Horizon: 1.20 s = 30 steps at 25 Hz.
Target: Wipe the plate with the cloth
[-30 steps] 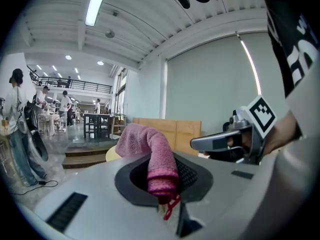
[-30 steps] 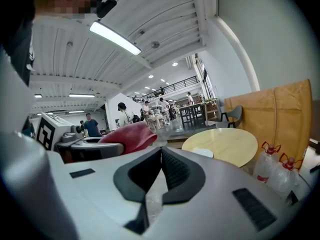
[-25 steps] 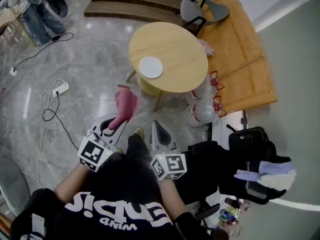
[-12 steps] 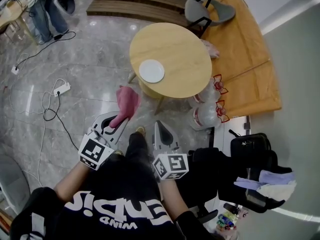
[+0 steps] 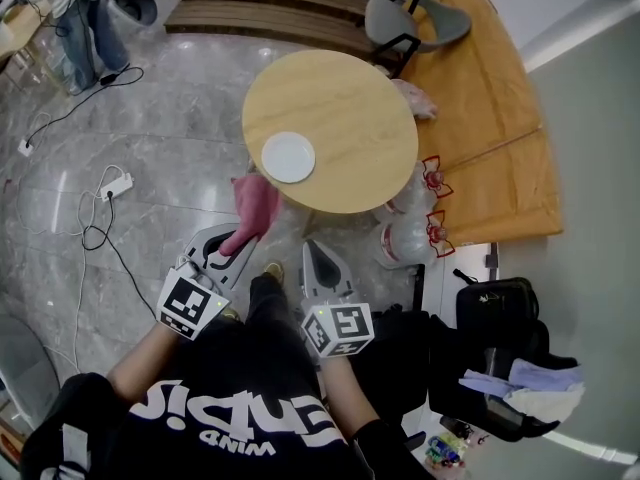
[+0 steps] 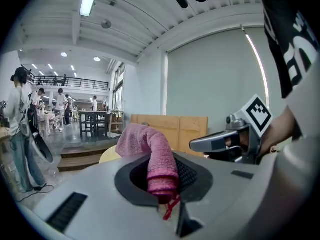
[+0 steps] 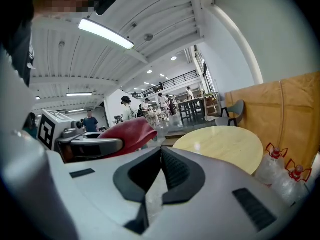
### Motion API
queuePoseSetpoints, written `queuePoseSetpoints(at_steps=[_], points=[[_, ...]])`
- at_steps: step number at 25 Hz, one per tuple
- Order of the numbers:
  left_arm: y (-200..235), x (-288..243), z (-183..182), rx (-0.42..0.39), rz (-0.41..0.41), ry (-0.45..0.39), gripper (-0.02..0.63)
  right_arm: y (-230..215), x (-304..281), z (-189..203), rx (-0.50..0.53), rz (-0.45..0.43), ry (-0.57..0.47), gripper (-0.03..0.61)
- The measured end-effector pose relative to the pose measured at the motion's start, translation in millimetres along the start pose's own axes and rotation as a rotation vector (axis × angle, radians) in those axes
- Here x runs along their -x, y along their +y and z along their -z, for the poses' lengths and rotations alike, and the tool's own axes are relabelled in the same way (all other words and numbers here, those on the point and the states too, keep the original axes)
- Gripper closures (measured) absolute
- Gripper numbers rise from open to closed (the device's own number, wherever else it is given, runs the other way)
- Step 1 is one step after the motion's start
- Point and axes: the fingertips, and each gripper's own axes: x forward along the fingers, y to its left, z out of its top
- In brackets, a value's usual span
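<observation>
A white plate (image 5: 288,157) lies on the round wooden table (image 5: 350,108), near its front-left edge. My left gripper (image 5: 234,246) is shut on a pink cloth (image 5: 254,207), which sticks up from the jaws just short of the table edge. In the left gripper view the cloth (image 6: 152,154) is pinched between the closed jaws and folds over to the left. My right gripper (image 5: 313,256) hangs over the floor below the table, jaws shut with nothing between them (image 7: 159,156). The right gripper view shows the table (image 7: 220,144) ahead, plate hidden.
Two clear water jugs (image 5: 405,233) with red handles stand on the floor right of the table. A grey chair (image 5: 405,20) is behind the table beside wooden panels (image 5: 490,128). A power strip and cables (image 5: 112,183) lie on the floor at left. A black bag (image 5: 495,313) sits at right.
The view has shifted, so the table and plate now sit closer to the cloth. Both grippers keep their hold and pose.
</observation>
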Motion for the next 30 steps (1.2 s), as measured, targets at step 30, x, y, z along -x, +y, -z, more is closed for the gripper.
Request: queuePoseSetpoints(at_steps=[30], points=[[71, -126, -44, -0.006, -0.158, 0.027, 0.566, -119, -86, -51, -0.026, -0.125, 0.030, 0.556]])
